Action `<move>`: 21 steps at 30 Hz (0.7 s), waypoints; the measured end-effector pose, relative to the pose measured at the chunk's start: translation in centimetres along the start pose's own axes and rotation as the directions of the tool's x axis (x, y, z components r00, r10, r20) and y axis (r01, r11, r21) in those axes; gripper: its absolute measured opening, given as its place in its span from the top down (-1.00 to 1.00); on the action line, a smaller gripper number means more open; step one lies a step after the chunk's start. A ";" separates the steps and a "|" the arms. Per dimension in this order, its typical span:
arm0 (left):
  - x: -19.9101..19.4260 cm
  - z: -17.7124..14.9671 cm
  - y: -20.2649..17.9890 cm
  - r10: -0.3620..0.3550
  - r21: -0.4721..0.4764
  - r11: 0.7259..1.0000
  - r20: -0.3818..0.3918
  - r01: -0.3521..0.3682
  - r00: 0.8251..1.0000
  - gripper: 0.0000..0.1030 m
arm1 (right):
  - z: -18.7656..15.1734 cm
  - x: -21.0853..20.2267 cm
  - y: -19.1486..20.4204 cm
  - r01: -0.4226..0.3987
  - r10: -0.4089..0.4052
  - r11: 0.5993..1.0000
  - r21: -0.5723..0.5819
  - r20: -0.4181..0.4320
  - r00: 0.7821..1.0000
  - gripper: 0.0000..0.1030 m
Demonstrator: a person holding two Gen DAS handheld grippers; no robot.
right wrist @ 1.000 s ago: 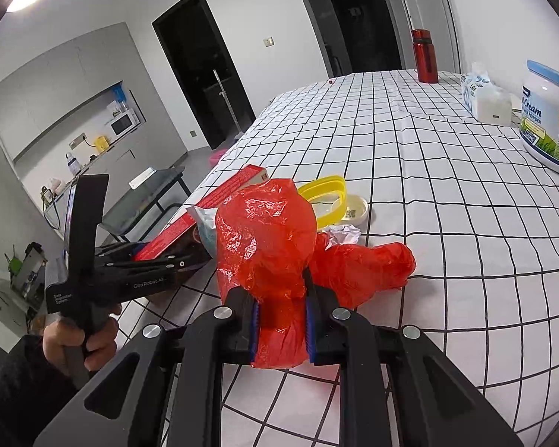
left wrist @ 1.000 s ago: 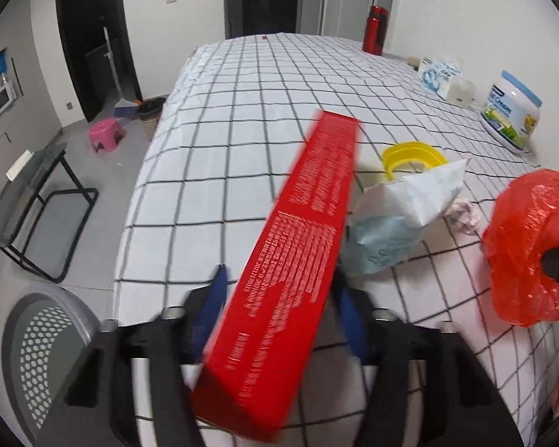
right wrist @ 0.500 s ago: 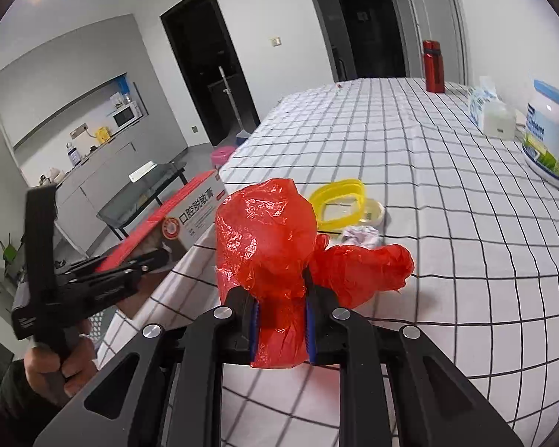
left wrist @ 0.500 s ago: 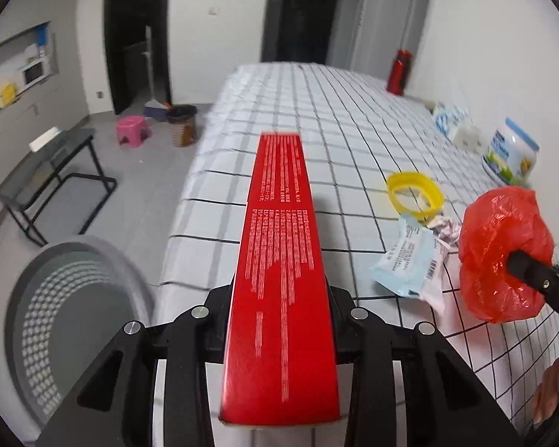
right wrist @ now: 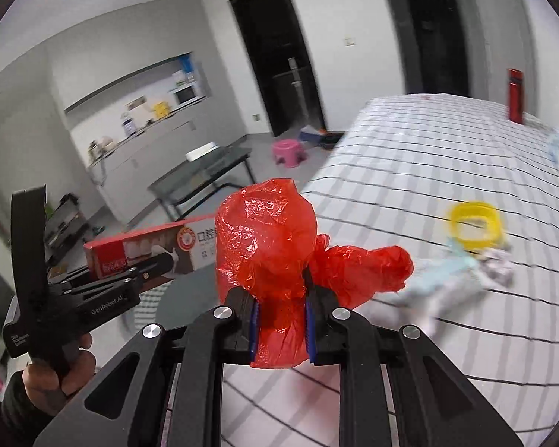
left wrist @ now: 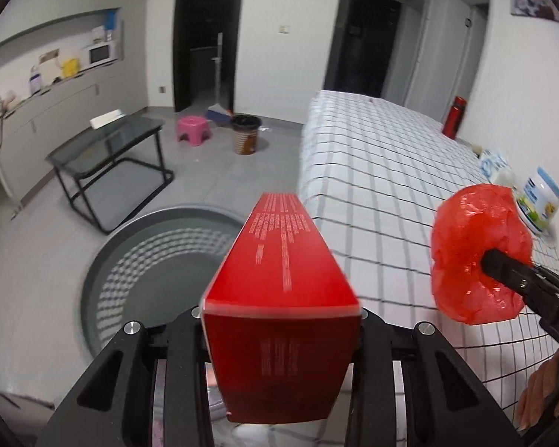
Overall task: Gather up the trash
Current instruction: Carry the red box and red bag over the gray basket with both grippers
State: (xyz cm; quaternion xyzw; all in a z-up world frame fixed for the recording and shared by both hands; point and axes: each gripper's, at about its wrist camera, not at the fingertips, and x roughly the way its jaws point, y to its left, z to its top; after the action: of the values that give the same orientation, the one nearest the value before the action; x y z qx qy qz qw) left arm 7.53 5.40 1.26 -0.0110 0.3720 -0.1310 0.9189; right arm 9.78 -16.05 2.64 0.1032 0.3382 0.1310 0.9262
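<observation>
One long red cardboard box [left wrist: 279, 298] is pinched in the left gripper [left wrist: 279, 320] at centre frame, above one round grey mesh bin [left wrist: 145, 257]. One crumpled red plastic bag [right wrist: 268, 260] is clamped in the right gripper [right wrist: 279, 320]; the checked tablecloth [right wrist: 428, 171] lies at right.

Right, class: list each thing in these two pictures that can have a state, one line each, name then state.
Red box: clamped in the left gripper, held out over the grey bin.
Red plastic bag: crumpled, pinched in the right gripper.
Grey bin: on the floor beside the table, top open.
Yellow ring: lying on the table.
Red bottle: standing upright.
White tub: upright, lid on.
</observation>
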 end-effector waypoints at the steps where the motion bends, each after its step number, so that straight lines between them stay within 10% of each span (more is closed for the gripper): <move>1: -0.2 -0.1 0.8 0.006 -0.012 1.000 0.002 -0.006 1.000 0.35 | 0.1 0.5 0.7 -0.013 0.013 1.000 -0.009 -0.008 1.000 0.65; 21: 1.2 -3.1 9.6 0.152 -0.089 0.984 -0.052 -0.156 0.987 0.34 | 0.4 12.8 12.2 -0.170 0.129 0.972 -0.161 -0.238 0.963 0.65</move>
State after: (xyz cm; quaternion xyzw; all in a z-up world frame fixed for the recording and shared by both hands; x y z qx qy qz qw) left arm 8.47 14.58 -2.89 -0.0219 0.3981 -0.0425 0.9161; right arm 17.39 -0.59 -1.32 0.0291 0.4193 0.2419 0.8746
